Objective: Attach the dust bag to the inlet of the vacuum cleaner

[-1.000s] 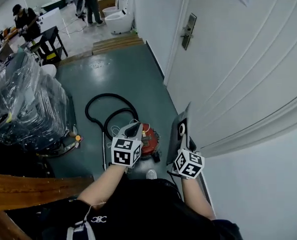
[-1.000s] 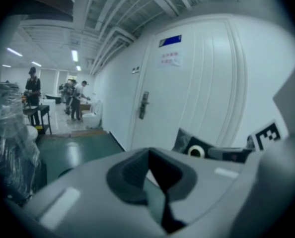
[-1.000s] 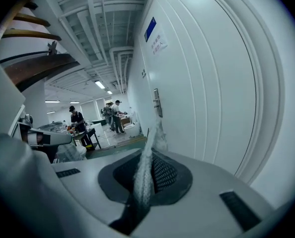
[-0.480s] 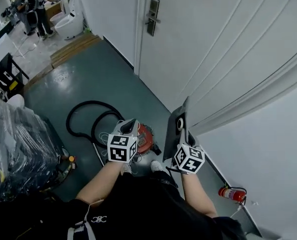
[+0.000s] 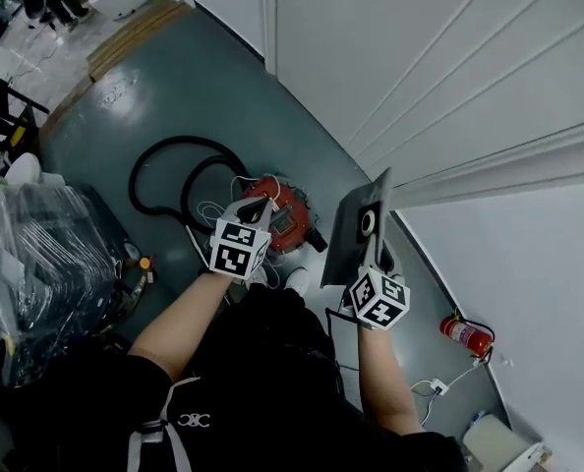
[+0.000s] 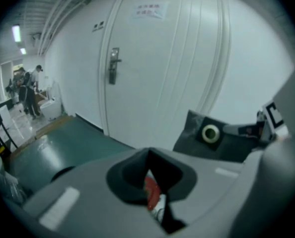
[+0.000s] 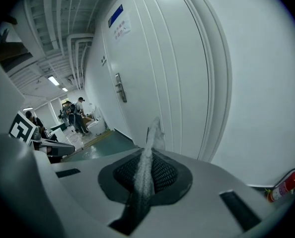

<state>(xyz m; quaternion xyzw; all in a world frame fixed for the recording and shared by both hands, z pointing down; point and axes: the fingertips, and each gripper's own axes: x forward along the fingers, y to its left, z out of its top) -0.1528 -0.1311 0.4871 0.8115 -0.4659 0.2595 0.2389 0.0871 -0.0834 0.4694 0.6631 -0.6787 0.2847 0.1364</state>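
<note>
jaws of the right gripper (image 7: pixel 143 182) are clamped on one edge of the grey dust bag (image 5: pixel 354 232), which is held upright above the floor with its round collar (image 5: pixel 368 223) turned toward the left gripper (image 5: pixel 255 206). that gripper's jaws are pressed together on nothing, over the red vacuum cleaner (image 5: pixel 288 214) on the green floor (image 5: pixel 204 87). a black hose (image 5: pixel 159 165) loops beyond it, beside a white door (image 5: pixel 390 47).

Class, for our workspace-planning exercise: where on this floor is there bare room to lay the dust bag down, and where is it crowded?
Bare green floor lies between the hose loop and the door. It is crowded around the vacuum cleaner and beside the plastic-wrapped stack.
</note>
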